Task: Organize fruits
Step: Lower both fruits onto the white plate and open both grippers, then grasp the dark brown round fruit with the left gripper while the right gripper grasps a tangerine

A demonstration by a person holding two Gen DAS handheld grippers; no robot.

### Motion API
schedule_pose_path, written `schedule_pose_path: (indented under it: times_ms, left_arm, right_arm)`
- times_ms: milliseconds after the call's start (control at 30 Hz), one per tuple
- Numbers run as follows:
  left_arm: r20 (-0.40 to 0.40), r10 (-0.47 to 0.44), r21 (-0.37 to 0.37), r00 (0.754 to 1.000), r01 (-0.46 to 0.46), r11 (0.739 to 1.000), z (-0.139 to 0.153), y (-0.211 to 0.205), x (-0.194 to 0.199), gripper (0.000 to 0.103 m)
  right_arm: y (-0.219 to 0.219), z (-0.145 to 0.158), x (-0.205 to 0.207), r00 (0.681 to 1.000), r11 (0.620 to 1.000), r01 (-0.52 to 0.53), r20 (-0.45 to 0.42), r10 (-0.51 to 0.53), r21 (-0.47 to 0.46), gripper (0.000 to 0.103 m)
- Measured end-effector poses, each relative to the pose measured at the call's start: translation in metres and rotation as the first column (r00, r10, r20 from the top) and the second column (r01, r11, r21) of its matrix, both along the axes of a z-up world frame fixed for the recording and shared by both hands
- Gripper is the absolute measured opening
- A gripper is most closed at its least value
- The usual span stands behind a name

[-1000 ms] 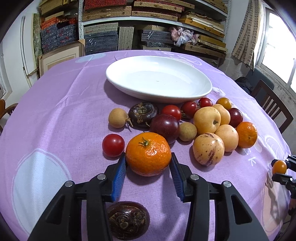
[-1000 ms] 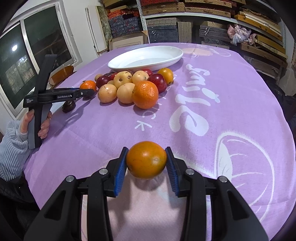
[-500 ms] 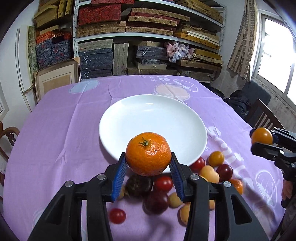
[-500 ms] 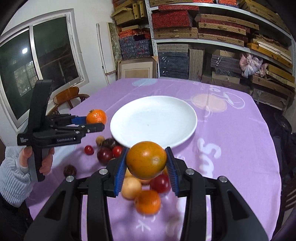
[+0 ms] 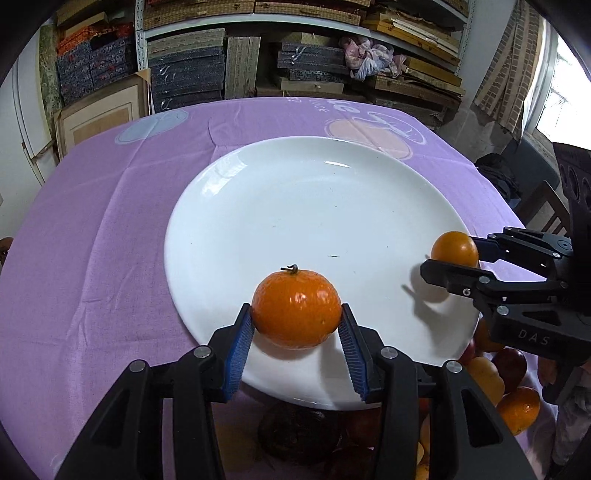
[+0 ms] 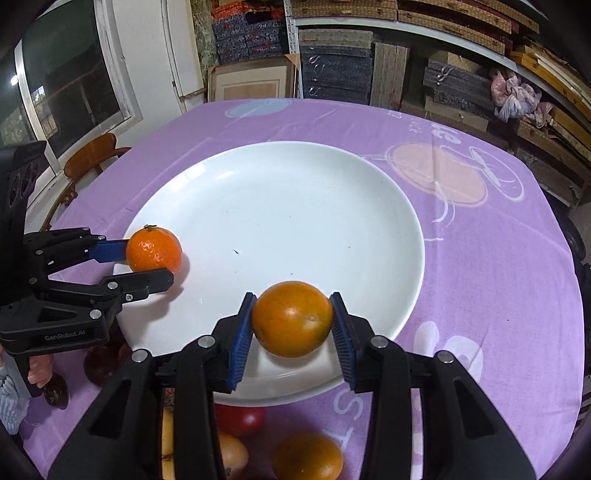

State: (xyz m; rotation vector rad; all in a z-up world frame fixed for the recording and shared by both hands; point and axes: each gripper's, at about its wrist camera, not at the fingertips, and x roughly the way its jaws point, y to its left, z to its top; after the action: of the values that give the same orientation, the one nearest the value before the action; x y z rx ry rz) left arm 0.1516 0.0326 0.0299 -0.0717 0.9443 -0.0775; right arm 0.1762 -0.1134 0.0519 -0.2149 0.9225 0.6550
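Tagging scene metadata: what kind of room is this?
Probably a storeroom doubling as a dining spot: shelves stacked with flat boxes and boards, a table under a purple cloth holding a white plate, and a wooden chair.

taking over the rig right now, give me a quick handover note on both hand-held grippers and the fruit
Left hand-held gripper: shut on the mandarin with a stem, held over the near left part of the white plate.
Right hand-held gripper: shut on the smooth orange fruit, held over the plate's near right edge.
Done: both fruits are picked up and carried over the plate. Nothing lies on the plate yet.
Left: probably lower and release both, then fetch the remaining fruits lying on the purple tablecloth near the plate's front rim.
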Motion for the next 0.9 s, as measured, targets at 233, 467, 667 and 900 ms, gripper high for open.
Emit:
schedule_pose_path:
  times_ms: [233, 467, 667, 900]
  left_arm:
    - [0.051, 0.024, 0.02, 0.998, -0.025, 0.999, 0.028, 0.001, -0.01, 0.048]
    - [0.213, 0.085, 0.093, 0.973, -0.107, 0.99, 0.08, 0.012, -0.103, 0.083]
    - [0.21, 0.149, 0.098, 0.966, -0.172, 0.98, 0.041, 0.011, -0.193, 0.098]
    - [0.141, 0.156, 0.025, 0.978, -0.161, 0.987, 0.0, 0.003, -0.224, 0.098]
  right_arm:
    - [-0.024, 0.037, -0.01, 0.997, 0.993, 0.042, 0.062, -0.049, 0.111, 0.041]
    - [-0.115, 0.095, -0.095, 0.977, 0.922, 0.071, 0.161, -0.141, 0.38, 0.099]
    - [-0.166, 0.04, -0.15, 0.972, 0.882, 0.186, 0.051, -0.23, 0.433, 0.099]
    - [-0.171, 0.016, -0.183, 0.974, 0.888, 0.182, 0.043, -0.221, 0.421, 0.099]
